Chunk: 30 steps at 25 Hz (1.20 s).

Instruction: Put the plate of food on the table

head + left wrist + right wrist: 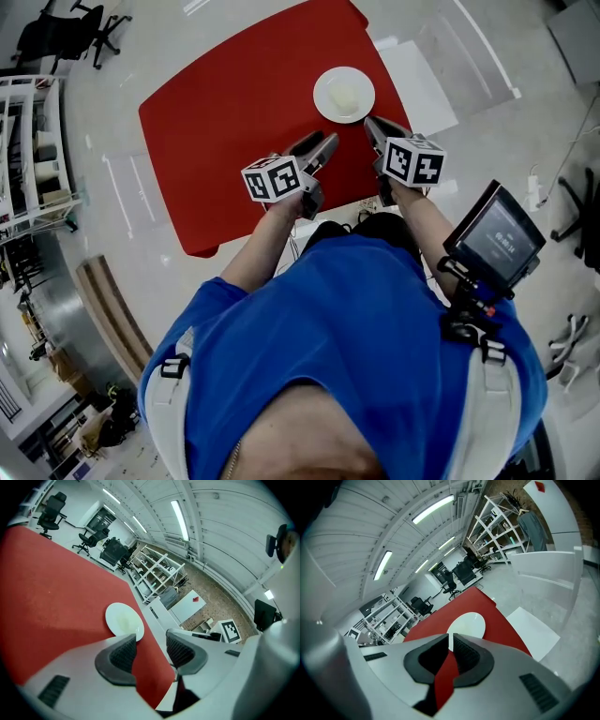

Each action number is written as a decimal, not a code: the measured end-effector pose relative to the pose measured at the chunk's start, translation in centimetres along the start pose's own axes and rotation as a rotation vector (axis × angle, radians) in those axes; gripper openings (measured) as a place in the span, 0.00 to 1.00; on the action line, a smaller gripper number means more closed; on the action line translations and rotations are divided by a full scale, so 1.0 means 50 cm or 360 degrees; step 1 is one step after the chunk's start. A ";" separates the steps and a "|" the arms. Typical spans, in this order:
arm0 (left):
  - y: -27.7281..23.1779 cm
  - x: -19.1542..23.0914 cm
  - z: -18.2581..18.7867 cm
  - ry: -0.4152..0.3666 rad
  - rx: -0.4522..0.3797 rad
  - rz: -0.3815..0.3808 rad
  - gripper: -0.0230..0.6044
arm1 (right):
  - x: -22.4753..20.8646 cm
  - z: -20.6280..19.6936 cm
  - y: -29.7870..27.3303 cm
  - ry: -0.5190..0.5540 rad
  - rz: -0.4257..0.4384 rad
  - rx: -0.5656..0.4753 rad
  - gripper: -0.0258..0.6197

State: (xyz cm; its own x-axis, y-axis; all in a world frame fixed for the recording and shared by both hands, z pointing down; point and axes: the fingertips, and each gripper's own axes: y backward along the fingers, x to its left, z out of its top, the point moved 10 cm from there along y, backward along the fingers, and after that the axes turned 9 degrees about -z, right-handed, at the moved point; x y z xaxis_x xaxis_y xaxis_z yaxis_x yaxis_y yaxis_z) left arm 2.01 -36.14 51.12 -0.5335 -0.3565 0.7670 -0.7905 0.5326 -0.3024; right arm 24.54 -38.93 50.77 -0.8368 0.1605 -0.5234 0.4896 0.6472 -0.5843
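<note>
Head view with both gripper views: end of the placing step. The round white plate (344, 95) with a pale portion of food at its centre rests flat on the red rectangular surface (234, 103), near the edge on the person's right and just ahead of the two claws.

Left claw (319, 148): jaws partly open, a clear gap between the ribbed dark pads (123, 654) and nothing in it. Only the red surface and the floor beyond show through. It is apart from the plate, whose rim lies just beyond the left pad in the left gripper view.

Right claw (377, 131): jaws almost together, with a thin slit left between the pads and nothing held. The plate shows through and beyond the slit.

Judgement: the plate appears delivered and released, so the task looks essentially complete. The next move calls only for drawing both claws back clear of the plate's rim, without nudging it toward the surface's nearby edge.
</note>
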 end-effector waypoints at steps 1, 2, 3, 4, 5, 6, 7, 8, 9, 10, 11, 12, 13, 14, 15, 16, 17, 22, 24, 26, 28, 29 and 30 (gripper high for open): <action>0.014 -0.009 -0.007 -0.0012 -0.0016 -0.0002 0.34 | 0.012 -0.010 0.014 0.0015 0.0004 -0.0007 0.09; 0.038 -0.023 -0.021 -0.0025 -0.0035 -0.0003 0.29 | 0.029 -0.027 0.036 0.0029 0.0007 -0.0017 0.09; 0.067 -0.040 -0.037 -0.0037 -0.0057 -0.0004 0.25 | 0.050 -0.048 0.062 0.0044 0.0010 -0.0026 0.09; 0.091 -0.054 -0.051 -0.0048 -0.0080 -0.0004 0.21 | 0.068 -0.066 0.086 0.0062 0.0013 -0.0033 0.09; 0.106 -0.062 -0.058 -0.0058 -0.0102 -0.0002 0.17 | 0.080 -0.077 0.101 0.0080 0.0014 -0.0038 0.09; 0.111 -0.064 -0.060 -0.0068 -0.0120 0.0000 0.14 | 0.087 -0.080 0.107 0.0100 0.0017 -0.0044 0.06; 0.110 -0.063 -0.058 -0.0078 -0.0135 0.0003 0.11 | 0.089 -0.079 0.108 0.0119 0.0020 -0.0050 0.04; 0.106 -0.061 -0.055 -0.0089 -0.0146 0.0005 0.08 | 0.089 -0.076 0.106 0.0136 0.0025 -0.0055 0.04; 0.102 -0.059 -0.052 -0.0099 -0.0154 0.0005 0.06 | 0.090 -0.073 0.105 0.0151 0.0031 -0.0058 0.04; 0.099 -0.060 -0.049 -0.0110 -0.0162 0.0002 0.05 | 0.090 -0.069 0.104 0.0167 0.0038 -0.0061 0.04; 0.096 -0.060 -0.046 -0.0119 -0.0170 -0.0002 0.05 | 0.092 -0.066 0.103 0.0184 0.0047 -0.0064 0.04; 0.096 -0.062 -0.044 -0.0128 -0.0180 -0.0007 0.05 | 0.096 -0.063 0.103 0.0202 0.0057 -0.0069 0.04; 0.104 -0.065 -0.047 -0.0137 -0.0191 -0.0013 0.05 | 0.105 -0.067 0.108 0.0218 0.0068 -0.0076 0.04; 0.124 -0.071 -0.057 -0.0146 -0.0203 -0.0019 0.05 | 0.122 -0.081 0.120 0.0230 0.0078 -0.0085 0.04; 0.156 -0.080 -0.075 -0.0156 -0.0214 -0.0025 0.05 | 0.146 -0.105 0.139 0.0239 0.0087 -0.0094 0.04; 0.194 -0.091 -0.096 -0.0164 -0.0223 -0.0030 0.05 | 0.173 -0.135 0.161 0.0246 0.0093 -0.0102 0.04; 0.227 -0.099 -0.115 -0.0168 -0.0230 -0.0034 0.05 | 0.197 -0.162 0.180 0.0252 0.0098 -0.0107 0.04; 0.248 -0.095 -0.130 -0.0166 -0.0240 -0.0043 0.05 | 0.217 -0.182 0.193 0.0265 0.0113 -0.0121 0.04; 0.243 -0.090 -0.126 -0.0161 -0.0240 -0.0050 0.05 | 0.215 -0.180 0.189 0.0261 0.0113 -0.0129 0.04; 0.243 -0.090 -0.126 -0.0164 -0.0237 -0.0060 0.05 | 0.218 -0.182 0.191 0.0263 0.0110 -0.0136 0.04; 0.258 -0.107 -0.142 -0.0176 -0.0233 -0.0073 0.05 | 0.228 -0.199 0.215 0.0267 0.0110 -0.0147 0.04; 0.270 -0.119 -0.156 -0.0182 -0.0234 -0.0079 0.05 | 0.235 -0.213 0.233 0.0267 0.0112 -0.0155 0.04; 0.280 -0.129 -0.167 -0.0188 -0.0234 -0.0085 0.05 | 0.239 -0.224 0.248 0.0267 0.0113 -0.0161 0.04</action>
State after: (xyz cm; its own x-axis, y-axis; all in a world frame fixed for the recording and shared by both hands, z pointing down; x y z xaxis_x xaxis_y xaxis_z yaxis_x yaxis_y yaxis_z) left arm -3.11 -19.97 46.65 -0.5305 -0.4704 0.7052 -0.7707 0.6140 -0.1703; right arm 17.85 -20.61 44.21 -0.8342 0.3251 -0.4454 0.5289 0.7002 -0.4796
